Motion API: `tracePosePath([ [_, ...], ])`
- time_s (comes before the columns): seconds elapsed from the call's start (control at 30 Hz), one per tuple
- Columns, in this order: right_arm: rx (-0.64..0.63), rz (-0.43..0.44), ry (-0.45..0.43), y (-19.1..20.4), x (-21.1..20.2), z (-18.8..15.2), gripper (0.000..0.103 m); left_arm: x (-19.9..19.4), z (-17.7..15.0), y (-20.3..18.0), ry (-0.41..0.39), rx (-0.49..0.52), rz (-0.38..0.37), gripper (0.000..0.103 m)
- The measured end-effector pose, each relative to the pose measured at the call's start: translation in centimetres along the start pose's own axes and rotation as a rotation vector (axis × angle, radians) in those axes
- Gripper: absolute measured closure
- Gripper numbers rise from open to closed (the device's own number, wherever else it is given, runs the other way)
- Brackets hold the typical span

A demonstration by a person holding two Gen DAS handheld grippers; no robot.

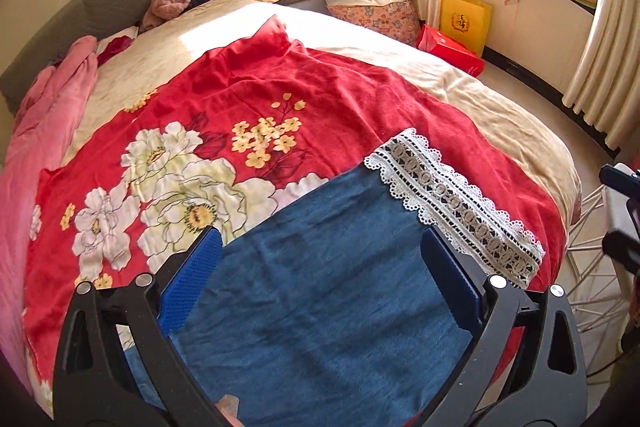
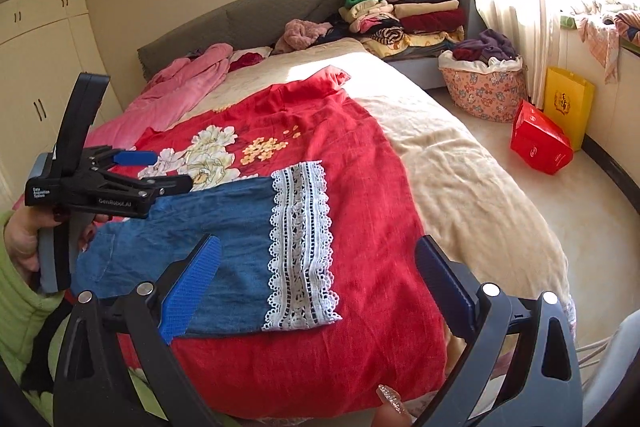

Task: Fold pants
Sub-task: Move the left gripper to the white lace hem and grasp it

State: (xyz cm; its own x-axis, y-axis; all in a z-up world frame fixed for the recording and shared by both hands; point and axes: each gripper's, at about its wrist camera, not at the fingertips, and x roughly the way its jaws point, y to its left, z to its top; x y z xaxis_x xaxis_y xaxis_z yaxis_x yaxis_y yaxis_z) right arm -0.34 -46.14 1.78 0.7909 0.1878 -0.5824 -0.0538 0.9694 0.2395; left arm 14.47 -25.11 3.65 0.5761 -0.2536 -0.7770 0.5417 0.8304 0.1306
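Blue denim pants point(image 1: 320, 299) point(image 2: 224, 239) with a white lace hem point(image 1: 452, 203) point(image 2: 302, 247) lie flat on a red floral cloth point(image 1: 320, 95) point(image 2: 360, 155) spread over the bed. My left gripper point(image 1: 320, 233) is open, its blue-padded fingers point(image 1: 192, 279) spread over the denim. Seen from the right wrist camera, the left gripper point(image 2: 168, 171) hovers open at the pants' far left edge, held by a hand point(image 2: 20, 239). The right gripper point(image 2: 318, 241) is open above the near edge of the pants by the lace, holding nothing.
A pink blanket point(image 2: 180, 87) lies along the bed's left side. Stacked folded clothes point(image 2: 404, 11) sit by the grey headboard. A floral basket point(image 2: 484, 91), a red bag point(image 2: 540, 143) and a yellow bag point(image 2: 568, 107) stand on the floor at right, near curtains.
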Motion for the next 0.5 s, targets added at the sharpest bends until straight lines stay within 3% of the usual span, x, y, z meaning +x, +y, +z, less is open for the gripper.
tracePosePath([
  [0.5, 0.004, 0.044, 0.086, 0.7, 3.7, -1.7, 0.006, 5.3, 3.0, -1.7, 0.037, 0.078, -0.012, 0.01],
])
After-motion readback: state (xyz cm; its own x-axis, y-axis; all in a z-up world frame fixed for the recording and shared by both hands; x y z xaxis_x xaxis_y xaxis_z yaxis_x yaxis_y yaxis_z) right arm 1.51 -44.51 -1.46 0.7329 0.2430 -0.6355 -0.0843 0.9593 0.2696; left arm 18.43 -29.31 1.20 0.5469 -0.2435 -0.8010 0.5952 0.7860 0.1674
